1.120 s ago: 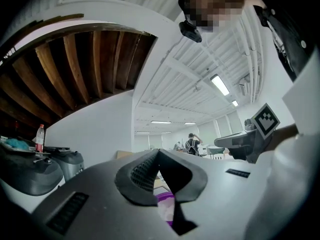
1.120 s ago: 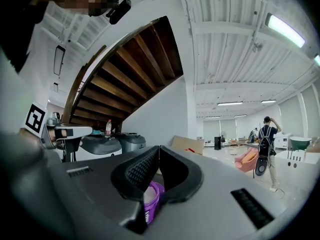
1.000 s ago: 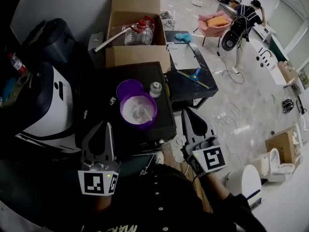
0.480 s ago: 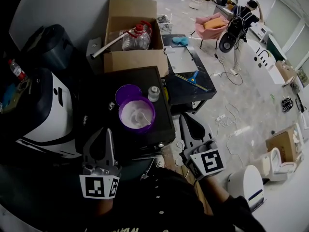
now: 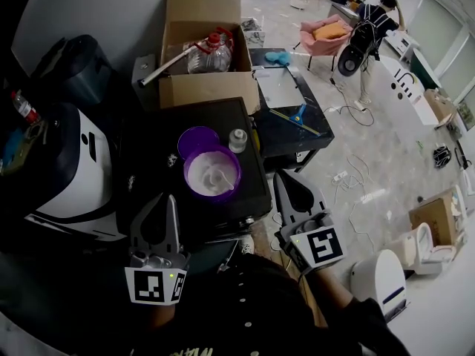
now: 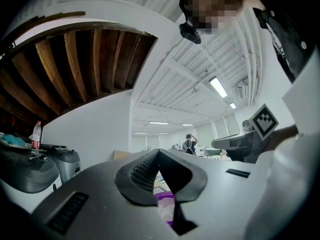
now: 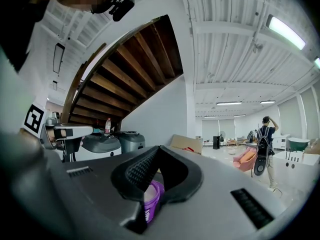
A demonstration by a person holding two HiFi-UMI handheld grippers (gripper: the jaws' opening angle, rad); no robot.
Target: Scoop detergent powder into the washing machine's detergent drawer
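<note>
While the left claw (image 5: pixel 165 201) and right claw (image 5: pixel 285 179) are shut empty, the powder tub (image 5: pixel 211 196), scoop (image 5: pixel 217 176) inside, sits ahead between them, mid-counter (image 5: pixel 152 154).

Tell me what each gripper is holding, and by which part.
Nothing is held. The left gripper and right gripper both have their jaws shut and empty, short of the purple tub.

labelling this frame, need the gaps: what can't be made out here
- The detergent drawer: not identifiable in any view; the head view shows only a dark black top.
- The scoop in the purple tub: head view, white on white powder, too small to tell its shape.
- The tub's contents: both gripper views, blocked by the shut left gripper and right gripper.
</note>
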